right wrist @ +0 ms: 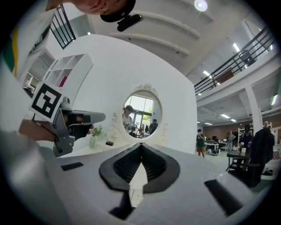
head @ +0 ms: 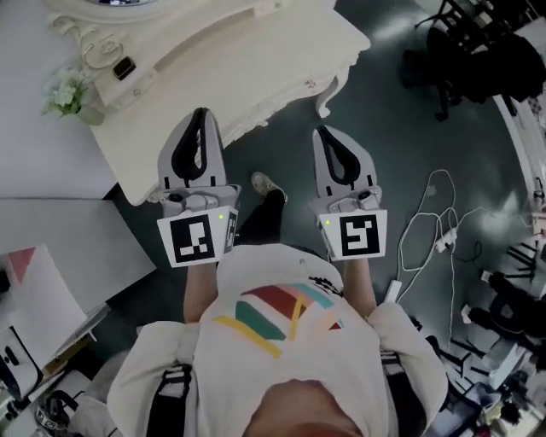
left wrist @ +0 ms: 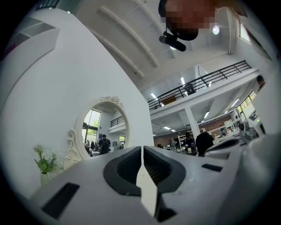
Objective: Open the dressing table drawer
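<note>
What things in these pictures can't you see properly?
- Drawer: in the head view, under the top of the dressing table; in the gripper views, behind their own jaws.
- Mirror: in the head view, cut off by the top edge.
- Small dark object on the tabletop: in the head view, too small to name.

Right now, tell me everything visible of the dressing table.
The dressing table is cream-white, seemingly painted wood, with a scalloped carved edge and a curled leg. It stands against a white wall. On top: an oval mirror in an ornate frame, a vase of white flowers at the left end and a small dark object. No drawer shows pulled out. The left gripper hangs at its front edge; contact cannot be told.
</note>
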{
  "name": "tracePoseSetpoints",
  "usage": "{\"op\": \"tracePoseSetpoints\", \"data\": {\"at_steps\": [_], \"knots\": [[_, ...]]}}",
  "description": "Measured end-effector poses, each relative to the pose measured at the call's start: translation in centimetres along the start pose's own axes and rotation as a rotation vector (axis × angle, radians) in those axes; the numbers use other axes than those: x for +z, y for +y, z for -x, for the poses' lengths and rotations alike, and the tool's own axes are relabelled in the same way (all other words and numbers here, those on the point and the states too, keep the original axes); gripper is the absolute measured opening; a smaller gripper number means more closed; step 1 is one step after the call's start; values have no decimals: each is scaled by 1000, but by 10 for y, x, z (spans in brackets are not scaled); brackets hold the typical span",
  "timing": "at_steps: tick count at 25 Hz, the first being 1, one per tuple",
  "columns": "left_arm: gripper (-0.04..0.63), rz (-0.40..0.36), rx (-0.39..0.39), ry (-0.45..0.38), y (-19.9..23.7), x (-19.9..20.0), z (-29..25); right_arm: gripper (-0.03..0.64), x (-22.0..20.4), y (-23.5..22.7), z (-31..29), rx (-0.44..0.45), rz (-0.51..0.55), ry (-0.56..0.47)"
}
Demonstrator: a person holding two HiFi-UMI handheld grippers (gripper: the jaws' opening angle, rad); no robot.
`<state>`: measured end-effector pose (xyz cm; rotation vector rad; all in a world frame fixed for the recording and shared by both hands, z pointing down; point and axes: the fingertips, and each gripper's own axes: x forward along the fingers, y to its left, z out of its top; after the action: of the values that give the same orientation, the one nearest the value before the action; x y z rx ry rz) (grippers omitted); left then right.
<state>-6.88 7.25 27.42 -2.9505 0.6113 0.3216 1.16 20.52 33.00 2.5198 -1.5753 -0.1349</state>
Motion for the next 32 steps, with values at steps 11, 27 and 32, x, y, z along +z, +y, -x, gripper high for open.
{"op": "tracePoseSetpoints", "data": {"at_steps": [11, 27, 32], "knots": [[14, -20, 356, 1, 106, -1, -122, 0, 63, -45, -209, 281, 24, -155], [14, -113, 643, 67, 142, -3, -163, 0, 87, -31, -328, 612, -111, -239], [14, -146, 715, 98, 128, -8, -172, 0, 93, -26, -333, 728, -76, -269]]}}
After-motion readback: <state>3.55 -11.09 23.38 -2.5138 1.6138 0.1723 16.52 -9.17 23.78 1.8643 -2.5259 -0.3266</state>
